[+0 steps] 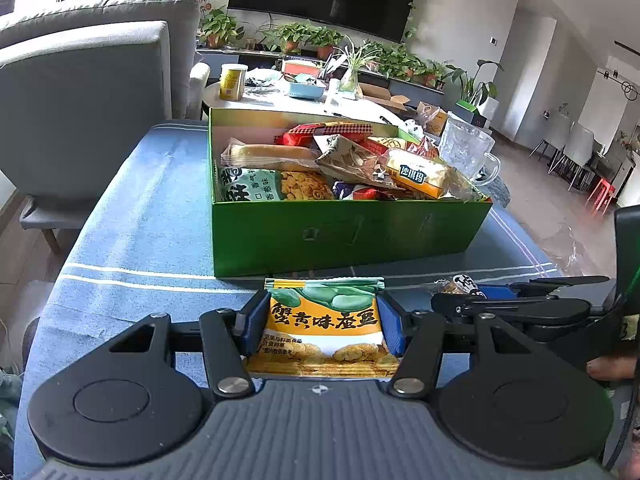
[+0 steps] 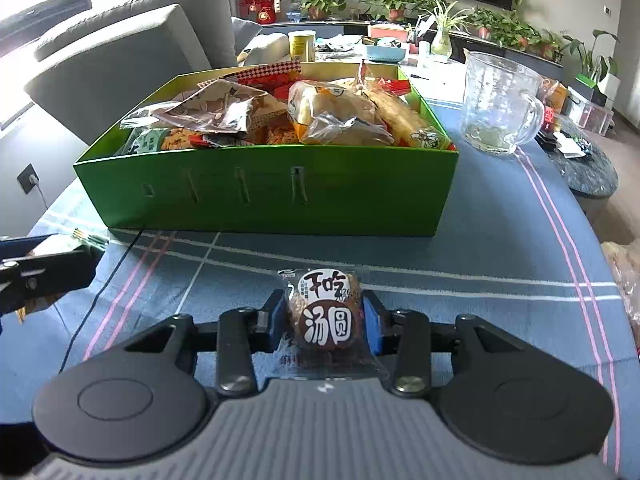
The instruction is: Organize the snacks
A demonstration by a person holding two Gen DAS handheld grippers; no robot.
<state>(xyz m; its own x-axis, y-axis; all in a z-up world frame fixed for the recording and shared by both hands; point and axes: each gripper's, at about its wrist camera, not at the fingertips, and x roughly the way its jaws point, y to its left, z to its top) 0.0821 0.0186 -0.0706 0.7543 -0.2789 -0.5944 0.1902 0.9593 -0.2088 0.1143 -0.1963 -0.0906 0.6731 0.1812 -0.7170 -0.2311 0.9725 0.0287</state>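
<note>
With your left gripper point(image 1: 320, 322) clamped on the bean packet point(image 1: 325, 320) and your right gripper point(image 2: 325, 322) standing wide around the round snack point(image 2: 326, 316) on the cloth point(image 2: 460, 216), the heaped green box point(image 2: 260, 188) may spill whatever you add.
</note>
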